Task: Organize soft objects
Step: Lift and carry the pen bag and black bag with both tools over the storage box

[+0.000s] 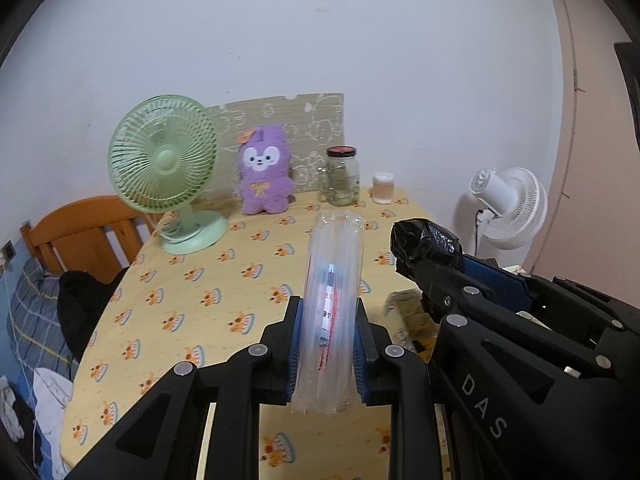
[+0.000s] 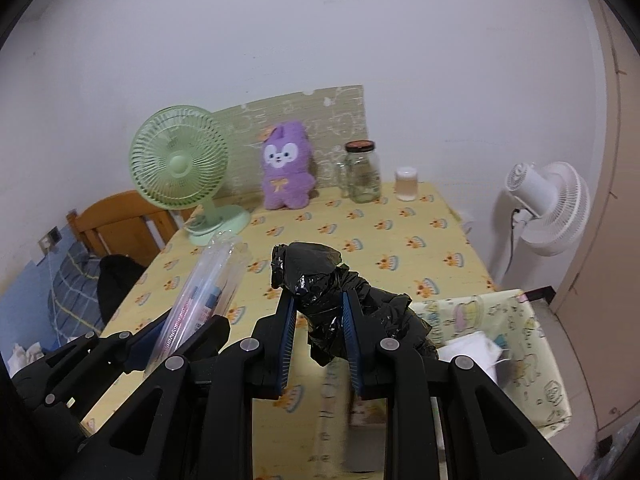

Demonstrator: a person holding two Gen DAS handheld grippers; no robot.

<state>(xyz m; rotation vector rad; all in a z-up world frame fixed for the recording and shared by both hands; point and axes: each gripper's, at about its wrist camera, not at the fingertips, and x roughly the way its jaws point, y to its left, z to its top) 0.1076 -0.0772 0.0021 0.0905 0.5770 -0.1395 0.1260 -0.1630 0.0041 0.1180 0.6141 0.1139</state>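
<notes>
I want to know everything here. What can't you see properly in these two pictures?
- Red print inside the clear plastic pack, left wrist view: too small and blurred.
- What the black plastic bundle holds, right wrist view: wrapping hides it.
- Glass jar contents, both views: too far away.
- Table front edge, both views: tools cover it.

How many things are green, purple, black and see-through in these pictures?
Green: 1, the desk fan
Purple: 1, the plush toy
Black: 1, the crumpled plastic bag in the right gripper
See-through: 2, the glass jar and the plastic sleeve in the left gripper
Total: 5
</notes>
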